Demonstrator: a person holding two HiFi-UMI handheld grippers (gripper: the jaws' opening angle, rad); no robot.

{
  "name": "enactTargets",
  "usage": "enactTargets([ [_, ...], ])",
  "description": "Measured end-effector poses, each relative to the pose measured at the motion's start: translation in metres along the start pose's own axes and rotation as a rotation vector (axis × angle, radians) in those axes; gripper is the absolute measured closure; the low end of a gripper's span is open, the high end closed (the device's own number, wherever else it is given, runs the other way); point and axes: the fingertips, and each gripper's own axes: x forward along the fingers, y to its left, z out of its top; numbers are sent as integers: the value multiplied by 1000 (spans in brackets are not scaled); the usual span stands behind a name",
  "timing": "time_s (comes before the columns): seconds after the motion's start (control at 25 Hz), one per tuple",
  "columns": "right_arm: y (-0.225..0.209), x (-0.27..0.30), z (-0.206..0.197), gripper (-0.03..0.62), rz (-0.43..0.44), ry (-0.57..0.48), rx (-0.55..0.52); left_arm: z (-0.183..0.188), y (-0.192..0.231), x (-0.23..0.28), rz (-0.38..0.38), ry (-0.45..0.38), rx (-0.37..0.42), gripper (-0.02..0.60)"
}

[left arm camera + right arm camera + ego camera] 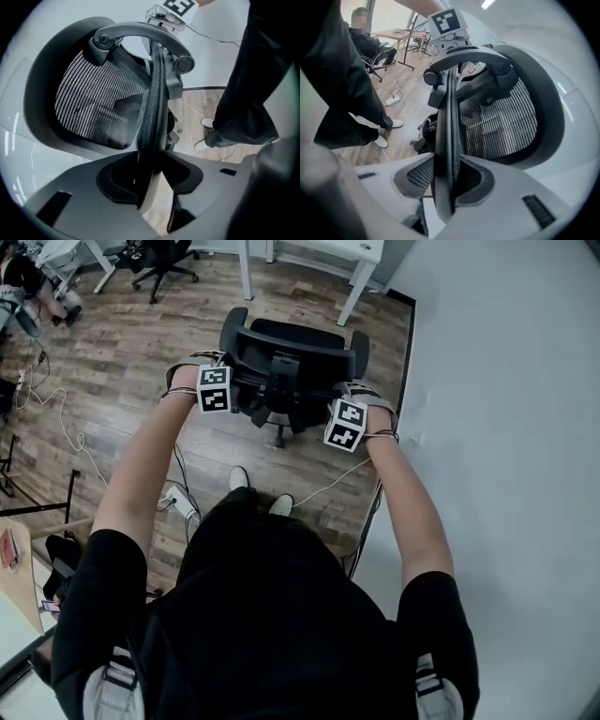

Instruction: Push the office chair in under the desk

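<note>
1. Floor, nearest: a power strip [180, 503] and cable [330, 484] lie by the person's feet. A forward step could snag them and jerk the push.
2. Grip: the backrest [101, 105] rim is thin. Uneven pushing could make the jaws slip or the chair swivel.
3. Ahead: an armrest may strike the desk leg [360, 282].
4. The left gripper [151, 185] and right gripper [446, 185] each pinch one side edge of the backrest. The office chair [286, 357] stands between them, short of the desk [328, 249].
</note>
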Motion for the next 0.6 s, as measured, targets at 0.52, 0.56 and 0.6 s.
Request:
enactTargets([
  [0.52, -87, 53, 2, 471, 15, 43, 30, -20, 91, 44, 1, -38, 37, 439],
  [0.56, -97, 57, 4, 471, 17, 47, 34, -24, 101, 46, 0, -40, 40, 439],
  [0.6, -107, 60, 6, 471, 18, 52, 38, -28, 112, 49, -2, -43, 43, 439],
])
